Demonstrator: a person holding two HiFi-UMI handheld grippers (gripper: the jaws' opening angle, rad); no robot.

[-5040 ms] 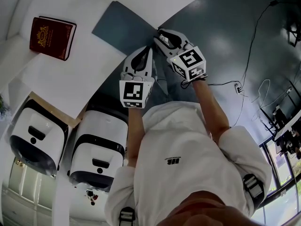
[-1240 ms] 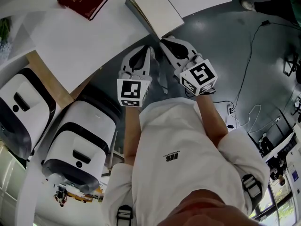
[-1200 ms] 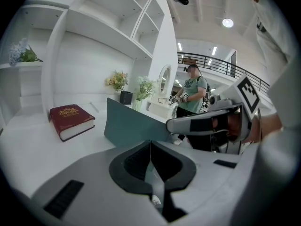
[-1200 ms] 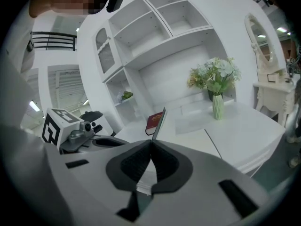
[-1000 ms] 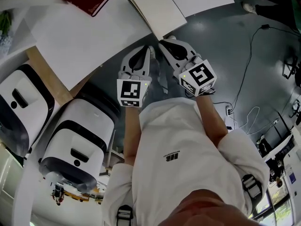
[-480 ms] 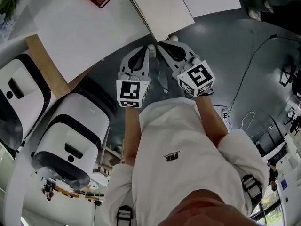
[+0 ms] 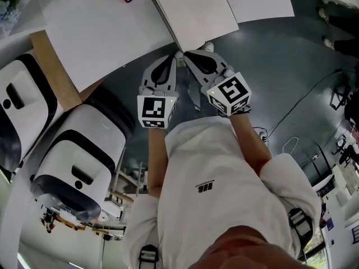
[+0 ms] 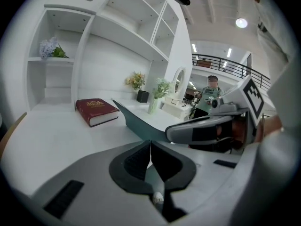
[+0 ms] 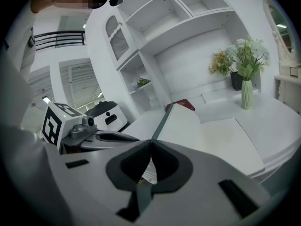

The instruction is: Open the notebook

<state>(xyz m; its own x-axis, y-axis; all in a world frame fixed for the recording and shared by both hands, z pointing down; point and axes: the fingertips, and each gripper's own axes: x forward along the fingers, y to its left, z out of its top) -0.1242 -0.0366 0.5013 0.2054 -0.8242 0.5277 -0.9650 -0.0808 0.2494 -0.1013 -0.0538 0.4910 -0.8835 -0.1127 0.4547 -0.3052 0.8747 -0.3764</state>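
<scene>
The notebook (image 7: 199,13) sits at the near edge of the white table (image 7: 101,32), right in front of you, w/ its teal cover (image 8: 134,121) tipped up off the white pages. Your left gripper (image 8: 150,142) is pinched on the cover's near corner. Your right gripper (image 9: 151,141) has its jaws fully together, tips at that same near edge, can't tell if it's got any paper tbh. A red book (image 8: 96,111) lies further back on the left, well apart. There's a flower vase (image 9: 247,86) at the back right. Two white machines (image 7: 84,161) stand beside the table on your left.
</scene>
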